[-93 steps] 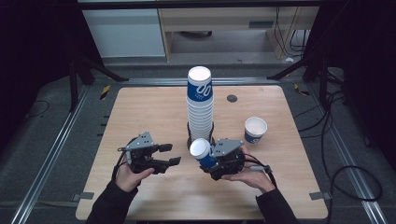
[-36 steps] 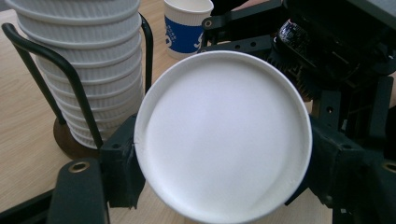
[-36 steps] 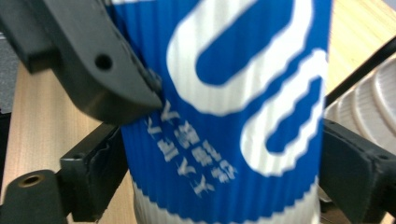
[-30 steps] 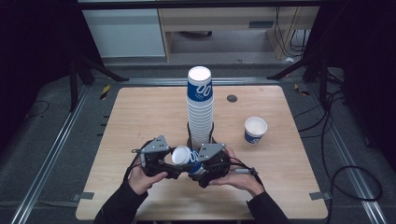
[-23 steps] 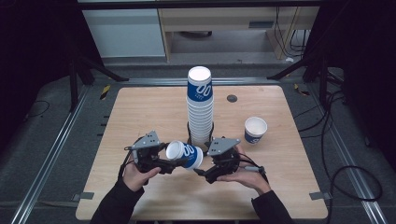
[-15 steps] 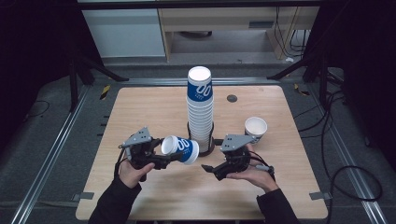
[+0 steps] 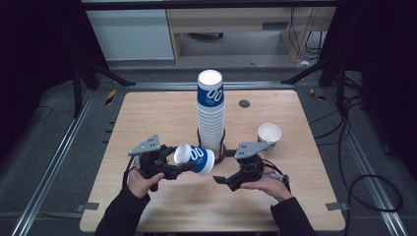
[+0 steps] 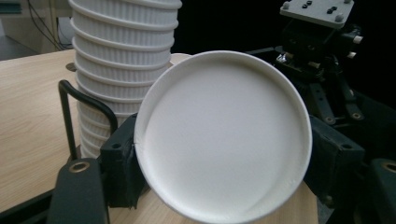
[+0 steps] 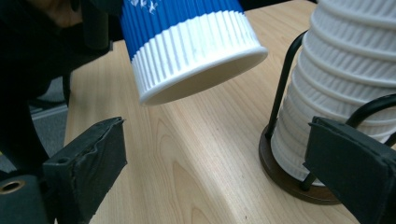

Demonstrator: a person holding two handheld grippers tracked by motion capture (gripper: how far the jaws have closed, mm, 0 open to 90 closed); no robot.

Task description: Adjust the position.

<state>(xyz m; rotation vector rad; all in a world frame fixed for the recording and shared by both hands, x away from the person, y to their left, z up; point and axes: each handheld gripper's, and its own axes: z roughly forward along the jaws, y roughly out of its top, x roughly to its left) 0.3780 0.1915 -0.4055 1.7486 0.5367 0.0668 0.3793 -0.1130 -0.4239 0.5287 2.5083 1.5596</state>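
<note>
1. While the blue-and-white ribbed paper cup [image 7: 194, 158] is lying on its side in the air above the front half of the light wooden desk [image 7: 147, 118], the left gripper [image 7: 174, 169] is clamping it, with its two black jaws pressing against opposite sides of the cup near its base.
2. In the left gripper view the cup's flat white bottom [image 8: 223, 137] is facing the camera, and the jaws are sitting tight at its left and right edges.
3. In the right gripper view the cup's open rim [image 9: 201, 70] is tilting downward, hanging clear above the wood.
4. The right gripper [image 7: 223, 179] is hovering just right of the cup, apart from it, with its jaws spreading wide and gripping nothing.
5. The person's left hand [image 7: 140, 182] and right hand [image 7: 268, 184] are coming in from the desk's front edge, each wrapping around its gripper.
6. Just behind the cup, a tall stack of ribbed white paper cups with a blue one on top [image 7: 210, 113] is standing upright in a black wire holder with a round dark base [image 9: 292, 179], near the desk's middle.
7. A single white paper cup [image 7: 269, 135] is standing upright toward the desk's right edge, well apart from the held cup.
8. A small dark round hole [image 7: 244, 103] is showing near the desk's back edge.
</note>
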